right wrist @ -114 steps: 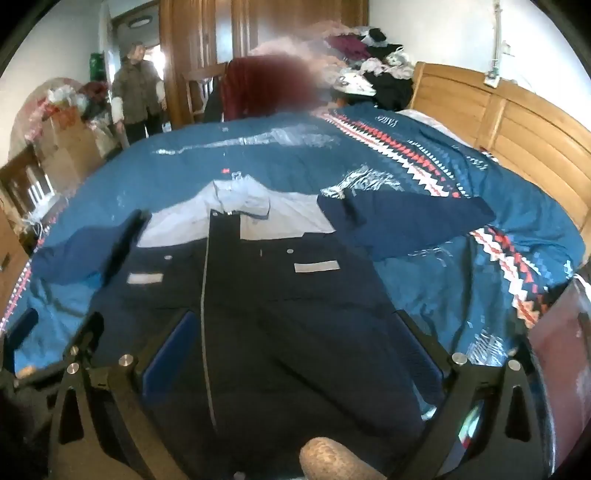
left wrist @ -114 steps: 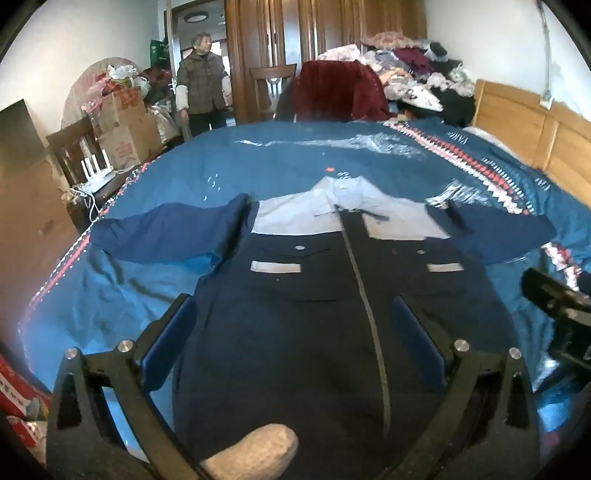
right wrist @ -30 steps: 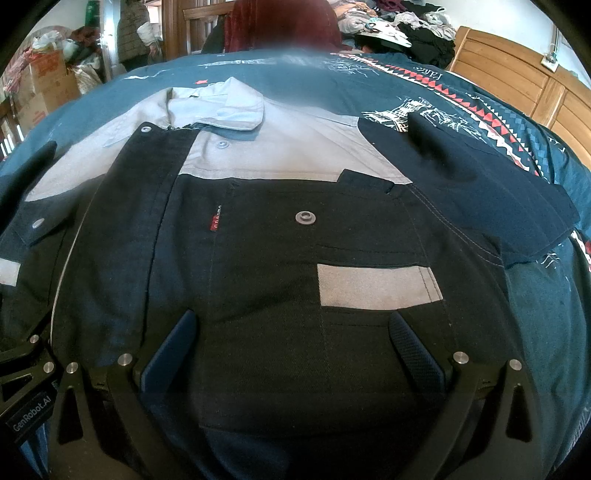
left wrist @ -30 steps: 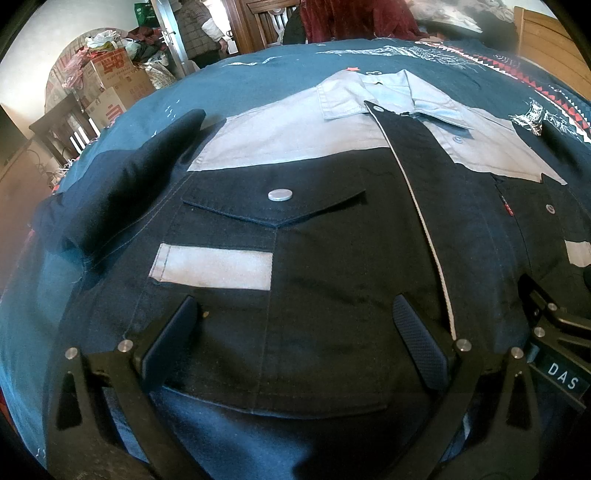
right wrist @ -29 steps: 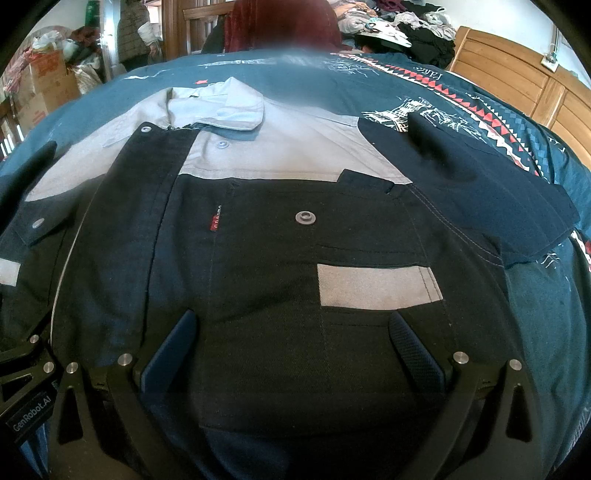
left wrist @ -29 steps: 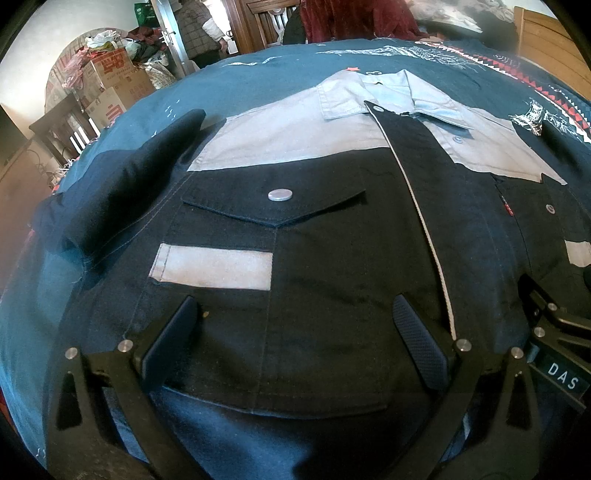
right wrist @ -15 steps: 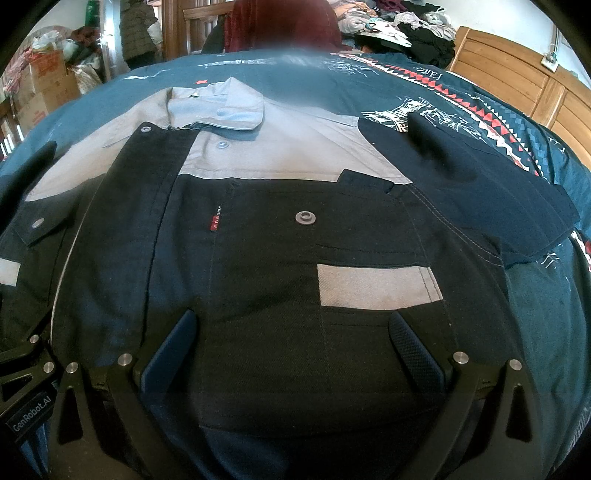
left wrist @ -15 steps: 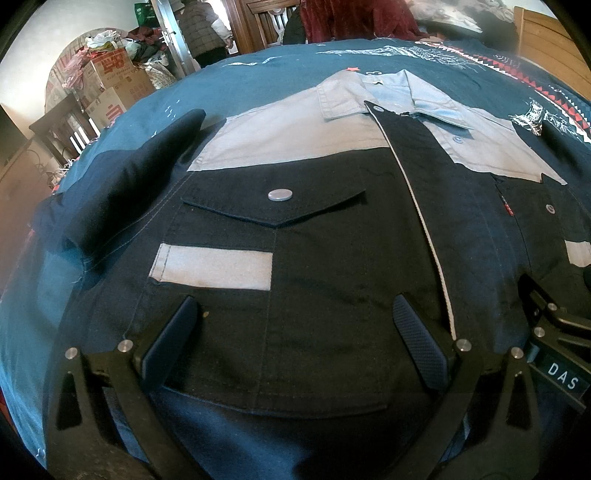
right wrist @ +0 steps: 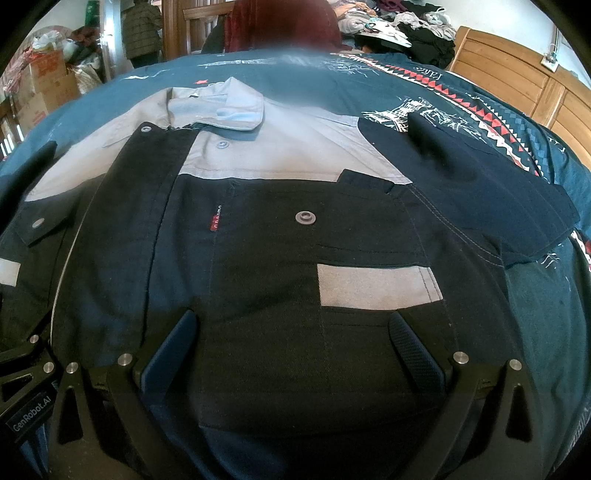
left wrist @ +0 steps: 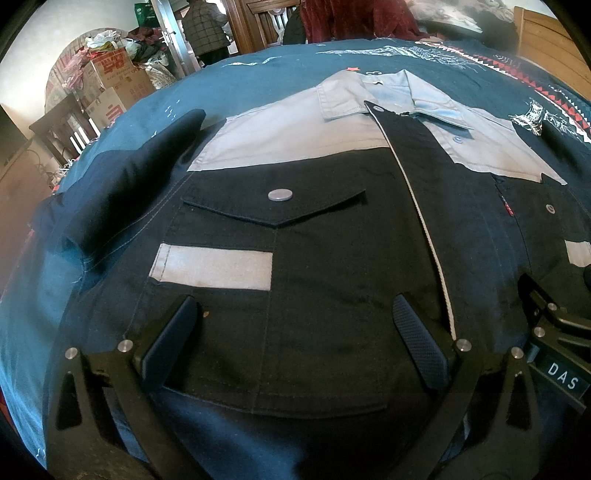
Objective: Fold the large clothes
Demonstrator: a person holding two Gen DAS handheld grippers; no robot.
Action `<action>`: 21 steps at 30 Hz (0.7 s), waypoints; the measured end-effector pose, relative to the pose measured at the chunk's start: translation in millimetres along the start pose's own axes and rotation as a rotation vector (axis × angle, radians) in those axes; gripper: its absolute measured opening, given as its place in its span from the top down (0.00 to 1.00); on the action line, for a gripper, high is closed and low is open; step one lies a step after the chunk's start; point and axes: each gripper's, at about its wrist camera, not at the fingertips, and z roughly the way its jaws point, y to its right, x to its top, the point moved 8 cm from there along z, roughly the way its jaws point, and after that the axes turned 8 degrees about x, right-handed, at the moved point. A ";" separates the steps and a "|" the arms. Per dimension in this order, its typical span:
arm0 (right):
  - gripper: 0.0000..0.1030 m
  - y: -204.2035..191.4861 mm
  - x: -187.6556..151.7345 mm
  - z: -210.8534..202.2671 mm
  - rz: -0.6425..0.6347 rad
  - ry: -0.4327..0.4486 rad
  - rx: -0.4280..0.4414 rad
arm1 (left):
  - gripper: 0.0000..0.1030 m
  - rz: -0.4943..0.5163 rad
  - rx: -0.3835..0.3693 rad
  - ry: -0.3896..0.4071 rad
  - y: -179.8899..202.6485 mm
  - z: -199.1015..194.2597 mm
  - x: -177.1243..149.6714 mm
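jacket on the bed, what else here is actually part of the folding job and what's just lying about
Part of the job:
- jacket
- left gripper, open
- right gripper, open
- bed cover, the work surface

Just lying about:
- cardboard boxes
- clothes pile
- wooden headboard

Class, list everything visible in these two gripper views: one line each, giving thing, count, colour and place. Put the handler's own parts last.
work jacket: one, black and navy with grey yoke, spread front-up on the bed
bedspread: one, teal, patterned, under the jacket
headboard: one, wooden, far right
clothes pile: one, mixed colours, far end
cardboard boxes: several, brown, far left
chair: one, dark wood, beyond the bed
bystander: one, checked coat, doorway
left gripper: black, open over the jacket
right gripper: black, open over the jacket
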 end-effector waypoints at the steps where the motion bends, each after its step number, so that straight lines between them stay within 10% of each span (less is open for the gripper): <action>1: 0.00 0.0 0.0 0.0 0.000 0.000 0.000 | 0.00 0.000 0.000 0.000 -0.3 1.6 1.1; 21: 0.00 -0.1 0.2 -0.1 0.000 0.000 -0.001 | 0.00 0.000 0.000 -0.002 -0.3 2.5 1.8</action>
